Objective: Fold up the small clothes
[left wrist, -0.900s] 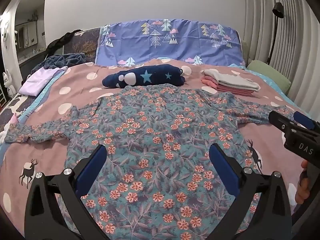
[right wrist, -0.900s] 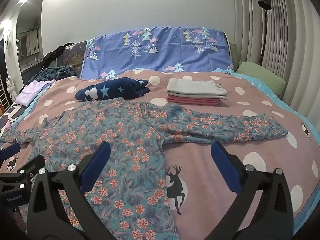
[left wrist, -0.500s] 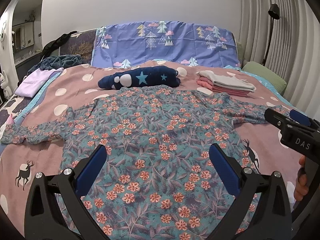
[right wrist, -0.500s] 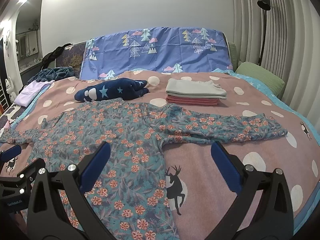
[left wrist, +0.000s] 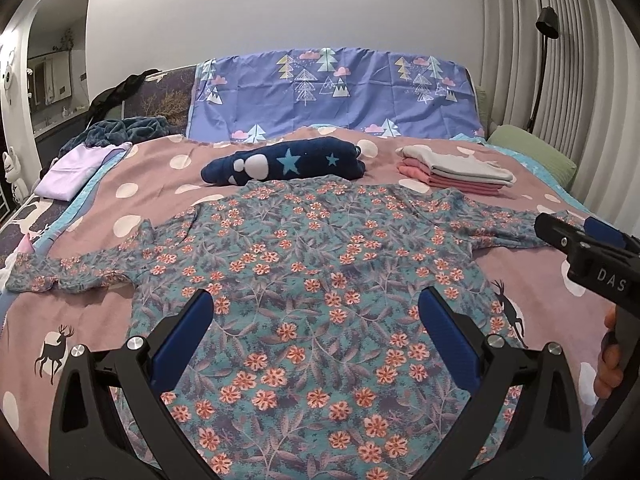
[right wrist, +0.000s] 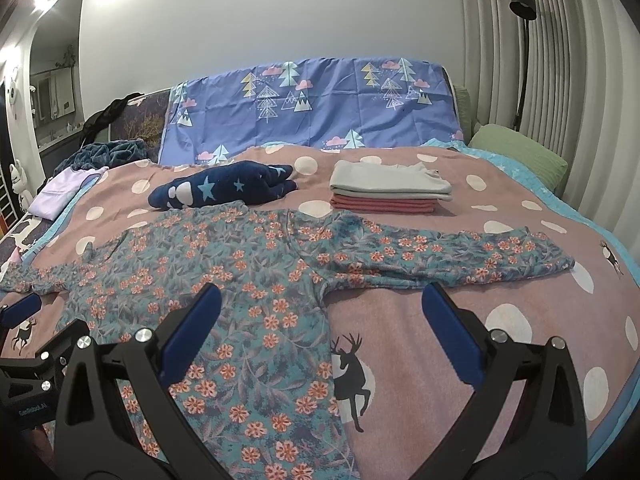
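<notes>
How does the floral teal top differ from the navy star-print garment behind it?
The floral teal long-sleeved top lies spread flat with both sleeves out; the navy star-print fleece garment is bundled into a compact roll. The top sits nearest both open grippers, the navy piece farther back towards the headboard. The top looks thin, the navy one plush. Both rest on the pink spotted bedspread.

1. Your floral top [left wrist: 320,280] is soft matt cloth, lightly wrinkled.
2. The bedspread [right wrist: 460,320] under it looks like smooth matt cotton.
3. Your left gripper [left wrist: 316,320] and right gripper [right wrist: 320,312] show matt black plastic frames, ribbed blue pads [left wrist: 184,332] and shiny metal screws.
4. The star-print bundle [left wrist: 284,162] looks fleecy.
</notes>
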Demonstrator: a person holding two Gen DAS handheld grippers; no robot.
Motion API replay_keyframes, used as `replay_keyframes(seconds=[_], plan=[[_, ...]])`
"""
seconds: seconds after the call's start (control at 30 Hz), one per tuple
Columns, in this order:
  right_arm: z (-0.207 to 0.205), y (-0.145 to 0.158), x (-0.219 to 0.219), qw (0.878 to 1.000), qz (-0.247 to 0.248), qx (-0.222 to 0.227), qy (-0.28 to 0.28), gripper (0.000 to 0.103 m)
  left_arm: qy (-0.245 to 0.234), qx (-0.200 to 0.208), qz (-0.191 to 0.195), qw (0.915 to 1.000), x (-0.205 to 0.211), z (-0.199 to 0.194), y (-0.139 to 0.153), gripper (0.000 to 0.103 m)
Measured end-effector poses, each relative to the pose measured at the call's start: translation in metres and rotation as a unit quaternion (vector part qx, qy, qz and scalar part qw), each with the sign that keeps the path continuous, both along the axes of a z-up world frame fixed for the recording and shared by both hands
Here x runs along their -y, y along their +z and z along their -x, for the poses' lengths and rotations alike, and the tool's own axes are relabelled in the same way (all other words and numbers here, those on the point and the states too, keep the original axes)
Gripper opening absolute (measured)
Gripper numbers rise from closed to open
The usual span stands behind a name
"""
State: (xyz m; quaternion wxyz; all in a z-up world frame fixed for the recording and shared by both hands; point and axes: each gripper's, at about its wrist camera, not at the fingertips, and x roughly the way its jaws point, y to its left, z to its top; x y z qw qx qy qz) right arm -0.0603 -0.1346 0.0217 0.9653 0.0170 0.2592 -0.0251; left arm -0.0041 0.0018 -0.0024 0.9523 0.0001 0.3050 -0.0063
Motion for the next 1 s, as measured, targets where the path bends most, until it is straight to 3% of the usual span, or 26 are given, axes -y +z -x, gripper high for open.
replay_keyframes(seconds=[0.5, 1.0], plan=[[0.0008, -0.0010, -0.0005, 1.000, -0.018, -0.007, 0.010, 0.101, -0.020, 0.006, -0.003, 0.9998, 0.0034, 0.0021, -0.0003, 0.102], [0.0022, -0.0035, 0.0019, 1.000, -0.023, -0.006, 0.005, 0.101, -0.011, -0.005, 0.000, 0.9999, -0.0020, 0.0007, -0.0022, 0.102]])
